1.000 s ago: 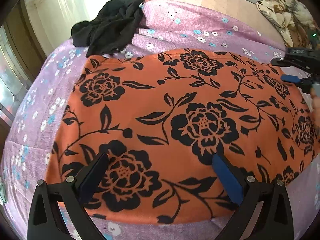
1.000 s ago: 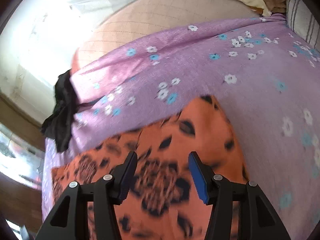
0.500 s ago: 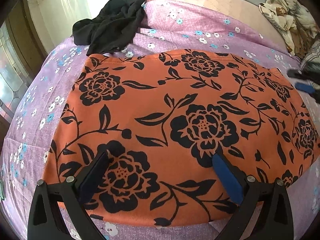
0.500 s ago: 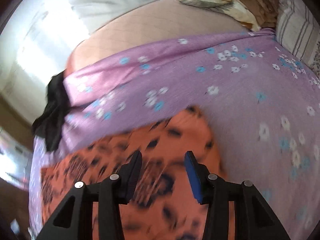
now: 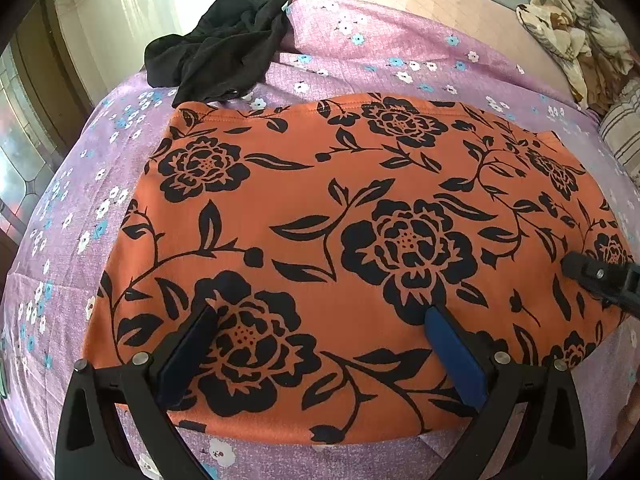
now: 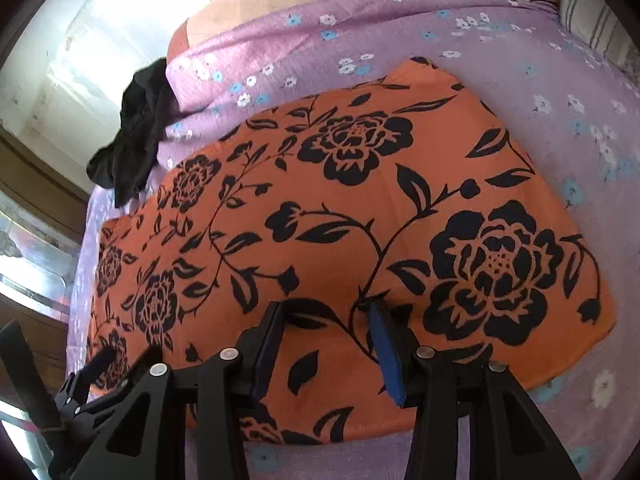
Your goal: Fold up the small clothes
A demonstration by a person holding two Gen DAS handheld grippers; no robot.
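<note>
An orange garment with black flowers (image 5: 320, 208) lies flat on the purple flowered bedspread (image 5: 360, 56); it also shows in the right wrist view (image 6: 360, 208). My left gripper (image 5: 320, 320) is open and empty, hovering over the garment's near edge. My right gripper (image 6: 326, 312) is open and empty, low over the garment's near edge toward its right end. The right gripper's tip shows in the left wrist view (image 5: 600, 280) at the garment's right side. The left gripper shows in the right wrist view (image 6: 92, 376) at the lower left.
A crumpled black garment (image 5: 224, 48) lies at the far left of the bed, also in the right wrist view (image 6: 132, 132). Patterned bedding (image 5: 576, 28) and a striped pillow (image 5: 624, 128) lie at the far right. A window wall (image 5: 24, 128) stands left.
My right gripper has swung from the garment's far right corner down to its near edge, and now sits lower and closer to the cloth. The left gripper has barely moved.
</note>
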